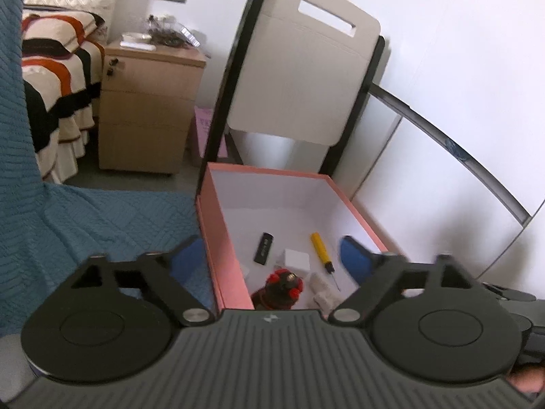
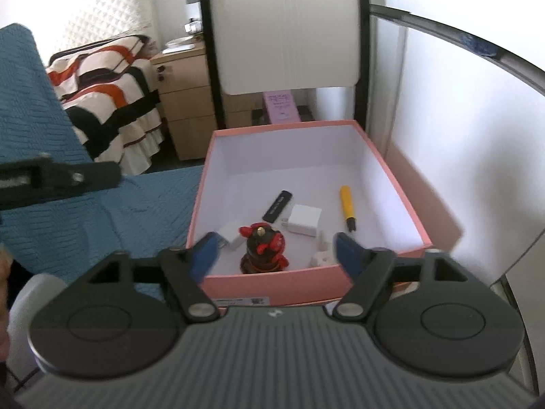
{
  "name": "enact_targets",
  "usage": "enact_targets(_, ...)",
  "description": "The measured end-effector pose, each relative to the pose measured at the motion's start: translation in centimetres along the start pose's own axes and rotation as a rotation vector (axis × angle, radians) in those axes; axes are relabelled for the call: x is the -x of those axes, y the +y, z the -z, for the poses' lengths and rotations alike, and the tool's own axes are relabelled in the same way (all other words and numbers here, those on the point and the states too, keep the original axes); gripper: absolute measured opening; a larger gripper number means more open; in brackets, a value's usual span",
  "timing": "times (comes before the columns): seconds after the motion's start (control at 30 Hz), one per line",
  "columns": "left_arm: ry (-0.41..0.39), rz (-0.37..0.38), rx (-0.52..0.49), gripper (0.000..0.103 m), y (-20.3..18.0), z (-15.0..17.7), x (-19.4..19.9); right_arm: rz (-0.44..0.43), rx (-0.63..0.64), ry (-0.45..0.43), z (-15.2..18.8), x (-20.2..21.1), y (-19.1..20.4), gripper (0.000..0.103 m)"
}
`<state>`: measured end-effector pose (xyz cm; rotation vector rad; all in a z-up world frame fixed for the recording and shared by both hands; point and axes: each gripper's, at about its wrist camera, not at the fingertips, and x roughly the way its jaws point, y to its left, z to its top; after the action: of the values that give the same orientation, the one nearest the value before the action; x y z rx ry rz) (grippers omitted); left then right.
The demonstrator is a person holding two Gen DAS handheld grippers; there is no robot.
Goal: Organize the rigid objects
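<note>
A pink box (image 1: 221, 235) (image 2: 272, 281) with a white inside holds a black stick (image 1: 264, 248) (image 2: 277, 206), a white cube charger (image 1: 297, 259) (image 2: 305, 220), a yellow-handled tool (image 1: 322, 247) (image 2: 346, 206), a red and black round piece (image 1: 282, 288) (image 2: 262, 247) and small white parts (image 1: 322, 291) (image 2: 322, 257). My left gripper (image 1: 272, 255) is open and empty above the box's near left wall. My right gripper (image 2: 276, 254) is open and empty over the box's near wall, its blue fingers (image 2: 347, 252) either side of the red piece.
The box sits on a white table (image 1: 425, 184) beside a blue quilted cover (image 1: 85, 221) (image 2: 68, 204). A white folding chair (image 1: 299, 78) (image 2: 286, 34) stands behind, with a wooden drawer cabinet (image 1: 143, 109) (image 2: 184, 102) and a striped bed (image 1: 51, 78) further left.
</note>
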<state>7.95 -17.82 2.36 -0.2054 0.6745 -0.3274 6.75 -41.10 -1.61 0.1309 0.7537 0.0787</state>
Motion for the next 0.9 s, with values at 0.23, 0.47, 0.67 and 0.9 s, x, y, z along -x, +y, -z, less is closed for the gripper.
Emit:
enact_targets(0.23, -0.002, -0.02, -0.024, 0.103, -0.09, -0.01, 0.36, 0.012, -0.022, 0.019, 0.36, -0.46, -0.18, 0.103)
enact_targets(0.47, 0.007, -0.008, -0.034, 0.103, -0.84, 0.02, 0.16, 0.015, -0.017, 0.026, 0.56, -0.33, 0.01, 0.103)
enact_targets(0.67, 0.016, -0.001, -0.009, 0.103, -0.55, 0.22, -0.07, 0.012, -0.012, 0.025, 0.54, -0.05, -0.08, 0.103)
enact_targets(0.9, 0.023, -0.029, -0.015, 0.103, -0.38, 0.35, -0.19, 0.018, -0.01, 0.025, 0.58, 0.05, 0.09, 0.103)
